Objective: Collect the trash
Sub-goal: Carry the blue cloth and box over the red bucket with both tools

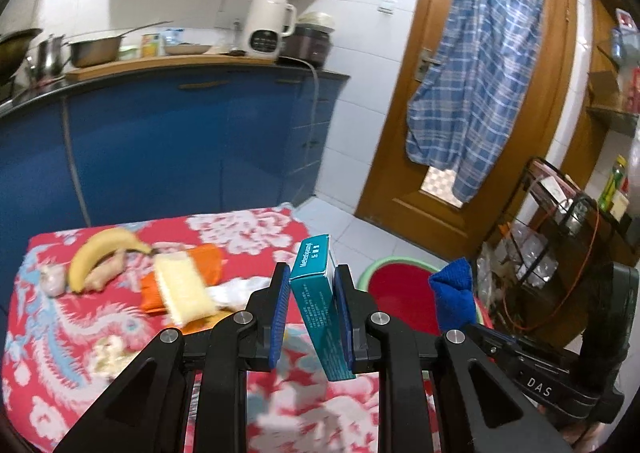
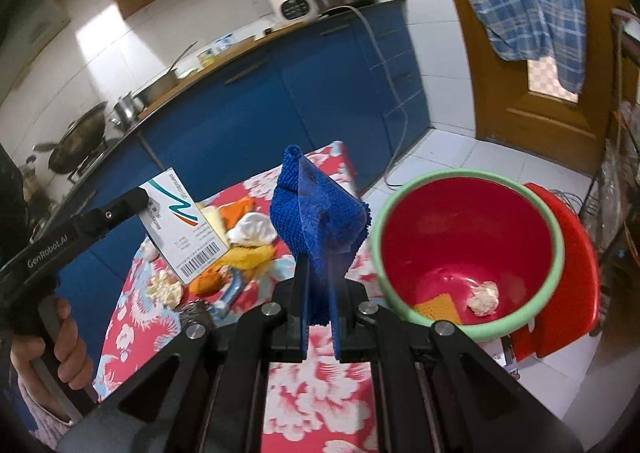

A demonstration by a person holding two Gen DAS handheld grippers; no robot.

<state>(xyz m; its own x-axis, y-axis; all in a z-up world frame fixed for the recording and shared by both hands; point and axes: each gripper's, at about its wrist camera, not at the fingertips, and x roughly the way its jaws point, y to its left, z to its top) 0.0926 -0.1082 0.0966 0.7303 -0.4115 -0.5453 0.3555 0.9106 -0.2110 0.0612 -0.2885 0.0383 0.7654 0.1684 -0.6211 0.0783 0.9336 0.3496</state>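
My left gripper [image 1: 313, 285] is shut on a teal and white carton [image 1: 318, 293], held upright above the red flowered table. From the right wrist view the same carton [image 2: 182, 231] shows its white barcode face at the left. A folded blue cloth [image 2: 316, 209] is clamped in my right gripper [image 2: 320, 281], which is shut on it; the cloth [image 1: 454, 293] also appears at the right of the left wrist view. Beside the table stands a red bin with a green rim [image 2: 468, 249], holding a crumpled paper ball [image 2: 485, 297] and an orange scrap [image 2: 438, 308].
On the tablecloth [image 1: 120, 333] lie a banana [image 1: 104, 253], an orange packet [image 1: 180, 285], a yellow sponge [image 1: 184, 289], white tissue [image 2: 252, 233] and crumbs. Blue kitchen cabinets [image 1: 160, 149] stand behind. A wire rack [image 1: 560, 237] and a wooden door [image 1: 460, 133] are to the right.
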